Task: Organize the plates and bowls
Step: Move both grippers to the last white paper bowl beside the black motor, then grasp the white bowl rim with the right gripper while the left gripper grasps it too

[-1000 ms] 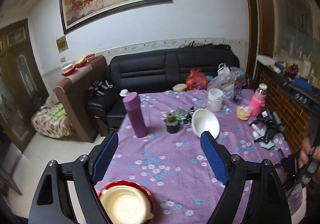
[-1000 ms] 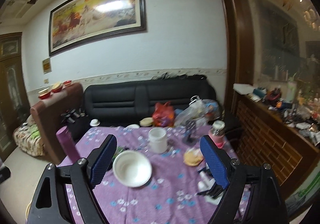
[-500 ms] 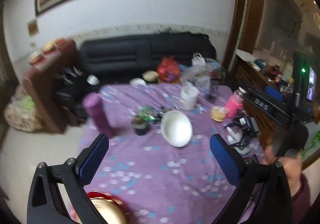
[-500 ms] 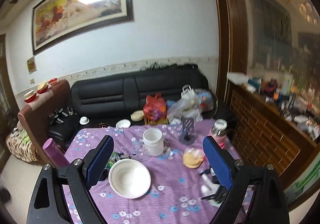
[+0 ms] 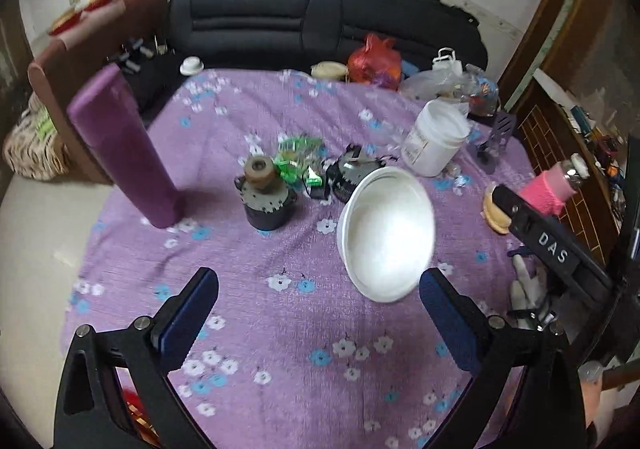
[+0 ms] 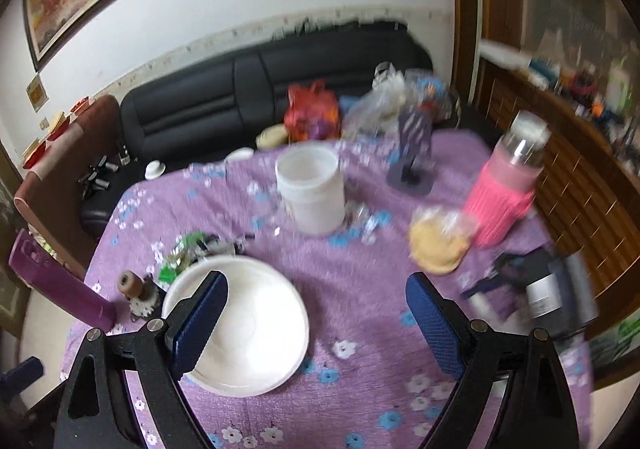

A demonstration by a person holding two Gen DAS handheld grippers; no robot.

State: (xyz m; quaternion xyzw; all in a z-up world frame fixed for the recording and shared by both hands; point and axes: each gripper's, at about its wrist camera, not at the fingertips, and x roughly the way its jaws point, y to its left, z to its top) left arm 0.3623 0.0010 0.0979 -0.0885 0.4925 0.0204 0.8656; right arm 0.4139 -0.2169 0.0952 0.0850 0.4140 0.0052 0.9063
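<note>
Judging the bowl: the white bowl (image 5: 386,233) looks thin-walled, stiff and light, likely smooth and a little slippery, so it could skid on the cloth if nudged.
Where to hold: pinch across the rim, one finger inside and one outside; the near rim in the lower middle of the left view looks the easiest.
Which way it faces: mouth up, sitting flat on the tabletop (image 5: 248,313); round, so no long axis, and any rim point serves alike.
Bowl position: right of centre in the left view, lower left in the right view (image 6: 240,323).
Left gripper (image 5: 318,303): fingers spread wide, holding nothing, bowl just beyond the right finger.
Right gripper (image 6: 316,307): fingers spread, empty; the left finger overlaps the bowl in the picture, contact cannot be told.
Neighbours: white jar (image 5: 436,139) and dark small pot (image 5: 266,197) stand near.
</note>
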